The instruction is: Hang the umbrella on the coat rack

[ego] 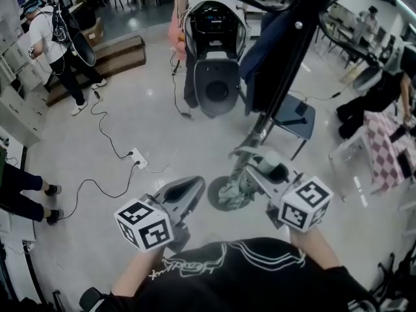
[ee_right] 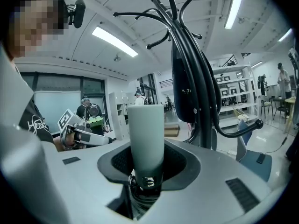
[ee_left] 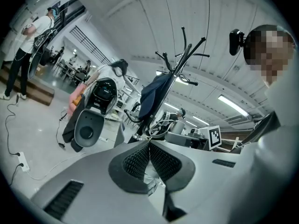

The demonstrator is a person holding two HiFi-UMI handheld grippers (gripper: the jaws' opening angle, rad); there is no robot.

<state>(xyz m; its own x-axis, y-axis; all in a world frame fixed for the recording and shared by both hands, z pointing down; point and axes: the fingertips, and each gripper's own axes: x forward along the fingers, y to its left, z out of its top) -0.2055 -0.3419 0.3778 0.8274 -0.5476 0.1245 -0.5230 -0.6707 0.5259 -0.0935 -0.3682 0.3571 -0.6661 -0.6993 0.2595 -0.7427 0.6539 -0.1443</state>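
Observation:
My right gripper (ego: 260,171) is shut on the umbrella's pale green handle (ee_right: 145,134), which stands upright between the pads. The folded grey-green canopy (ego: 233,187) hangs below it, toward my left gripper (ego: 192,190). The left gripper's pads (ee_left: 140,160) meet at the tips, and pale crinkled fabric (ee_left: 150,180) that looks like the umbrella's shows between the jaws. The black coat rack (ee_right: 201,78) rises close in front, its curved hooks spreading at the top (ee_left: 184,55). A dark blue garment (ego: 266,44) hangs on the rack.
A person stands behind the rack holding a black-and-white shell-shaped device (ego: 214,51). A blue chair (ego: 296,119) sits to the rack's right. A power strip with cables (ego: 136,156) lies on the floor to the left. More people stand at the far left and right.

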